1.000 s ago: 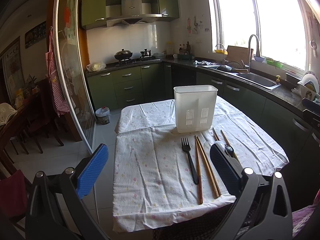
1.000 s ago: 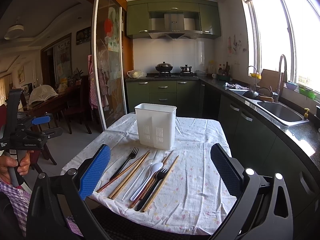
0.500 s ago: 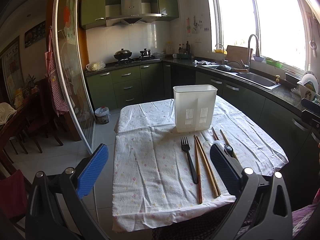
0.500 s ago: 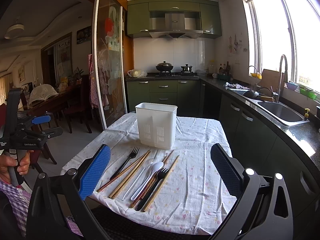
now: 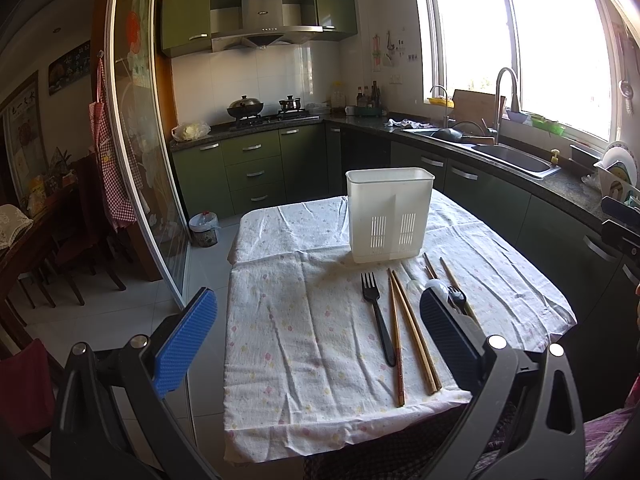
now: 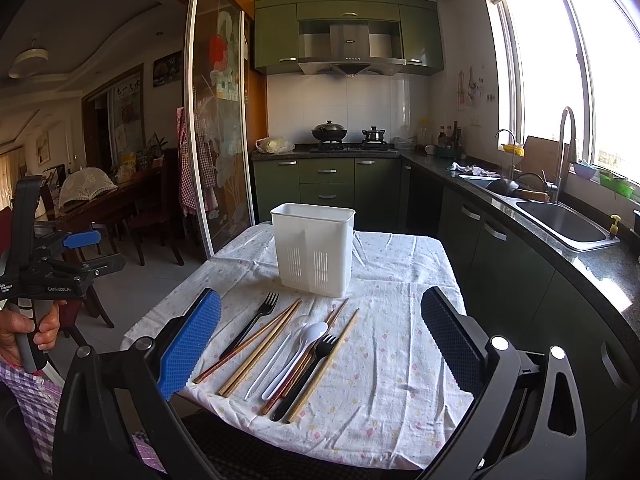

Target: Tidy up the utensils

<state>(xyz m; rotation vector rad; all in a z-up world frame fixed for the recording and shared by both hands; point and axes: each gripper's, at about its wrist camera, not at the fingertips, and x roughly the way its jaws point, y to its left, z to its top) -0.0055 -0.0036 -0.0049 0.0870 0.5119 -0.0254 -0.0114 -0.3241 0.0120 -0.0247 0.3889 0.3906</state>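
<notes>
We hold left gripper (image 5: 316, 334) and right gripper (image 6: 322, 338) spread wide, both empty. Forks, chopsticks (image 6: 256, 350) and spoon (image 6: 298, 354) lie just before the white caddy (image 6: 313, 249).

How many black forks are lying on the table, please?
2. One black fork lies leftmost in the row, beside the brown chopsticks. The second black fork lies further right, next to the white spoon. None shows in the white holder, whose inside is hidden.

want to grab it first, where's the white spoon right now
In the right wrist view the white spoon lies mid-table among the utensils, between the chopsticks on its left and a black fork on its right.
</notes>
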